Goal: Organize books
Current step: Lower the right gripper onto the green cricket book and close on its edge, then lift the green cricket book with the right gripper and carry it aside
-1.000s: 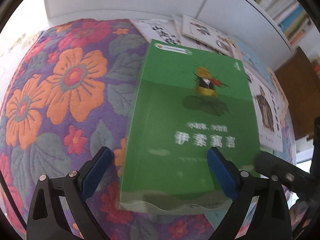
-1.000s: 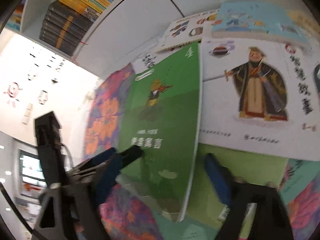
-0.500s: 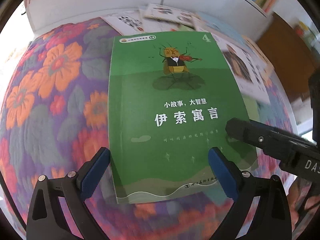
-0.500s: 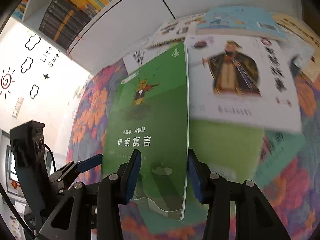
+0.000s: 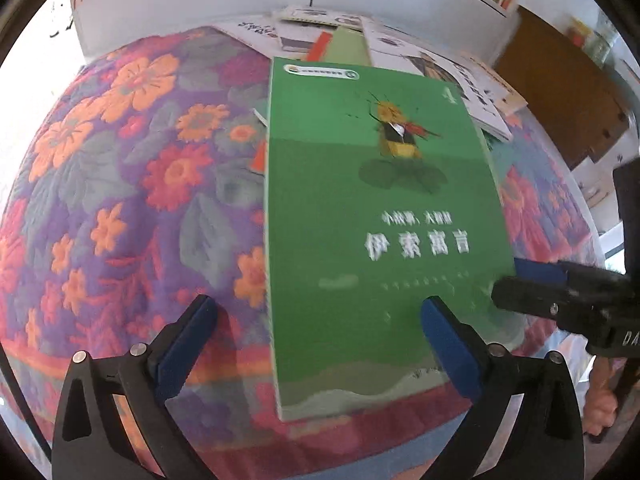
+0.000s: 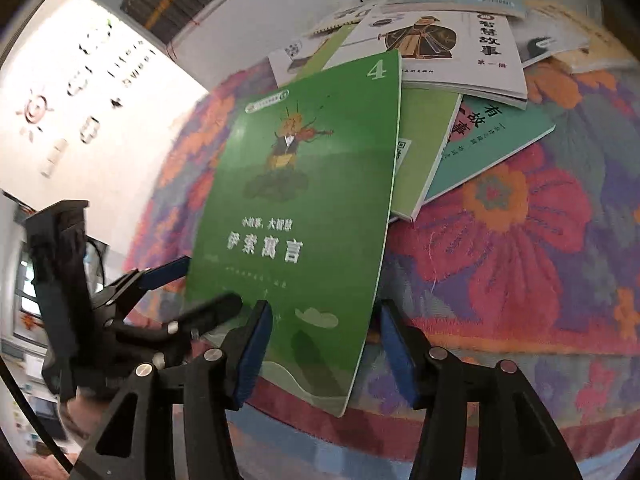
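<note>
A green book [image 5: 380, 232] with a violin-playing insect on its cover lies at the near edge of the floral table, and it also shows in the right wrist view [image 6: 296, 216]. My left gripper [image 5: 320, 336] is open, its blue pads either side of the book's near left part. My right gripper [image 6: 324, 344] is open around the book's near right corner; in the left wrist view it [image 5: 560, 292] reaches in from the right at the book's edge. Whether either pad touches the book I cannot tell.
A floral quilted cloth [image 5: 120, 184] covers the table. Behind the green book lies a pile of books: a white one with a robed figure [image 6: 444, 48], a teal one [image 6: 484, 140], a light green one [image 6: 420, 152]. A white shelf unit [image 6: 256, 12] stands behind.
The green book has slid toward the near table edge and off the pile, uncovering the books beneath. My right gripper moved in around its right corner. Both views are motion-blurred.
</note>
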{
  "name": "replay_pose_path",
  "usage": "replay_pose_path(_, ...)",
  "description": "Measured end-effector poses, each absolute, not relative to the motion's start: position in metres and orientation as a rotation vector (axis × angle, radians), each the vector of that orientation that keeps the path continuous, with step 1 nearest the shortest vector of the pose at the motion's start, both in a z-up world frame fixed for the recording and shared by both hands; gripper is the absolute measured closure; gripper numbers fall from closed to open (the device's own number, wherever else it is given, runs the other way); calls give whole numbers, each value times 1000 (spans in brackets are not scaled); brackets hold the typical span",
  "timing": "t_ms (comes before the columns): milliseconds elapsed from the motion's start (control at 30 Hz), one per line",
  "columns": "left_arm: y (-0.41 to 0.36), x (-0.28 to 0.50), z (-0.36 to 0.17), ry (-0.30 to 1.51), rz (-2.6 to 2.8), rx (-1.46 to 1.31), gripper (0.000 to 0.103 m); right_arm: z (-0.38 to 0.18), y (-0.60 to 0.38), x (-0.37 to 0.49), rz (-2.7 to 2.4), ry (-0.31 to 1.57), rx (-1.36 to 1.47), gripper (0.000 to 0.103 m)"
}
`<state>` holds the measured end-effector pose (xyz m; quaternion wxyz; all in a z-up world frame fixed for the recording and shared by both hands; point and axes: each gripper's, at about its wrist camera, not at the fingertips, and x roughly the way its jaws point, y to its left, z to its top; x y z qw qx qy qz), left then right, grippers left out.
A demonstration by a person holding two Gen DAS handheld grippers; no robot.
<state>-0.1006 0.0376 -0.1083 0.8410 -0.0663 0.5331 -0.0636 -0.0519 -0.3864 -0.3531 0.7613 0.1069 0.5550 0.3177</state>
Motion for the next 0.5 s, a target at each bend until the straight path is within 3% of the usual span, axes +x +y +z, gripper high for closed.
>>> replay_pose_path(167,37,-85,-109,1112,-163,-119,1,-356,-382,-46,748,1168,241,47)
replay_pose_path(233,34,-80,-110,1105,-163,-116,0,-359,-385,-40,814,1156,306,33)
replay_pose_path(300,35,-86,-110,1088,-162,-125,0,-360,-385,-38,842,1161,333,26)
replay_pose_path(500,35,-85,-110,1059,-182,-120,0,-352,-369,-44,810,1116,191,25)
